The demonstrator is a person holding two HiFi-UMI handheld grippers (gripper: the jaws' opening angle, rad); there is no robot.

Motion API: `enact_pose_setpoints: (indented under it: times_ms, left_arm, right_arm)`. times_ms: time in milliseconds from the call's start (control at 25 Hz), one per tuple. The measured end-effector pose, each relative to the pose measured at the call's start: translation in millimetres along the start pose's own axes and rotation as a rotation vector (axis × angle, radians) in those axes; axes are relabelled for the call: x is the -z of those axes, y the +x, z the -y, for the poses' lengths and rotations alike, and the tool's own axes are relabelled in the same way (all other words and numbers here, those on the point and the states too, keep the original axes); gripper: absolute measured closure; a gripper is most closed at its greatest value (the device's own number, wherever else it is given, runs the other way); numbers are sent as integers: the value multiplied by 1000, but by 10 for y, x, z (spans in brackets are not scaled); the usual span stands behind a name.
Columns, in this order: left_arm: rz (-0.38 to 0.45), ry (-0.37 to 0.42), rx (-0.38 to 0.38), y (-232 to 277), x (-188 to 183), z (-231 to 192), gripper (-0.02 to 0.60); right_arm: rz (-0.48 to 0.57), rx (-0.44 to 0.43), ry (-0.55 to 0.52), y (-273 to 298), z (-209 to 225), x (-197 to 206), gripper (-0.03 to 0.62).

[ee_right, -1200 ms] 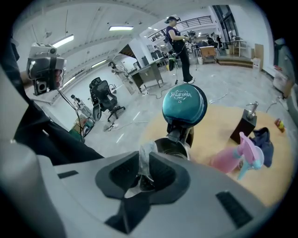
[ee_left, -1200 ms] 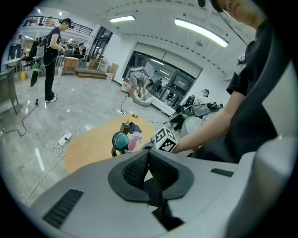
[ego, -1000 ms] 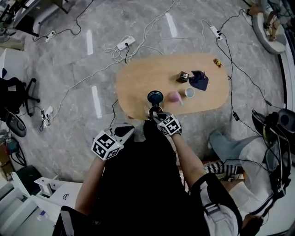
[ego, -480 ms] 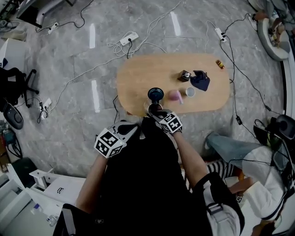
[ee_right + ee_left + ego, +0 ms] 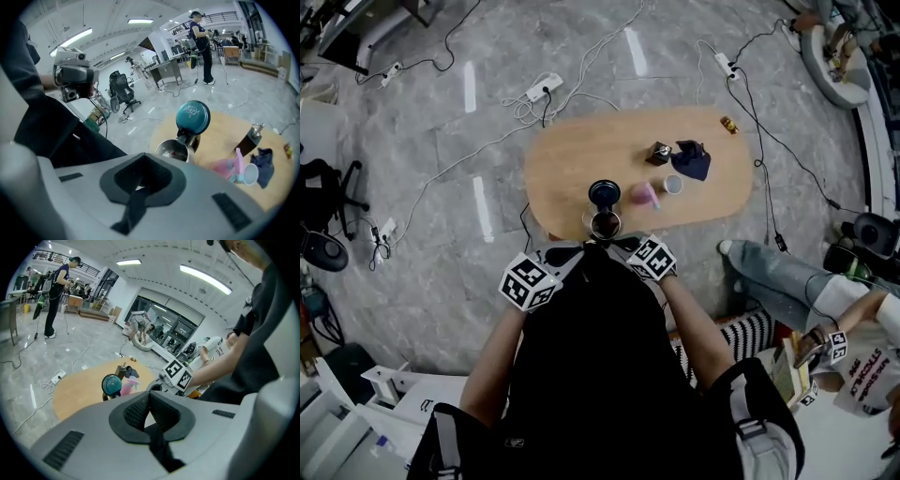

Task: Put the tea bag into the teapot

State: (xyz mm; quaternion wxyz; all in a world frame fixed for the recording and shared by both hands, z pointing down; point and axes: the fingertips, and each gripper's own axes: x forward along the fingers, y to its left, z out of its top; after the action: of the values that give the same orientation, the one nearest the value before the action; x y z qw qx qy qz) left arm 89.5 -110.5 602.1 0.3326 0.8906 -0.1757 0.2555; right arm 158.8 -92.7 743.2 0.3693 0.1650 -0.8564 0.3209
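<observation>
A steel teapot [image 5: 605, 224] stands at the near edge of the oval wooden table [image 5: 562, 159], its teal lid [image 5: 603, 194] tipped up and open. In the right gripper view the teapot [image 5: 172, 149] shows a reddish bit inside; I cannot tell whether it is the tea bag. My right gripper [image 5: 623, 246] is just short of the table edge, near the pot, shut with nothing between its pads [image 5: 140, 174]. Left of it, also off the table, my left gripper [image 5: 570, 253] is shut and empty [image 5: 149, 400].
Behind the pot stand a pink jug [image 5: 643, 194], a white cup [image 5: 673, 185], a dark blue cloth [image 5: 692, 159] and a small dark box [image 5: 659, 153]. Cables and power strips [image 5: 542, 90] lie on the floor. A seated person's leg [image 5: 769, 274] is at the right.
My right gripper has drawn back from over the teapot's mouth toward my body. The left gripper has come up closer to the table edge.
</observation>
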Motion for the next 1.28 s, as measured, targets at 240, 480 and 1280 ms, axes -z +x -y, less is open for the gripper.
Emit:
enact_pose_setpoints:
  times_ms: [240,480,1280]
  left_arm:
    - [-8,29,31,110,-127,-10,571]
    - [-18,69,48,185,-227,-26,571]
    - [-33,70,90,321,-148,42,571]
  right_arm:
    - [90,22,10,-297,-109,-185,588]
    - [107,58,8,-385,-131,-246,588]
    - [170,107,-36,-732,-350,-572,588]
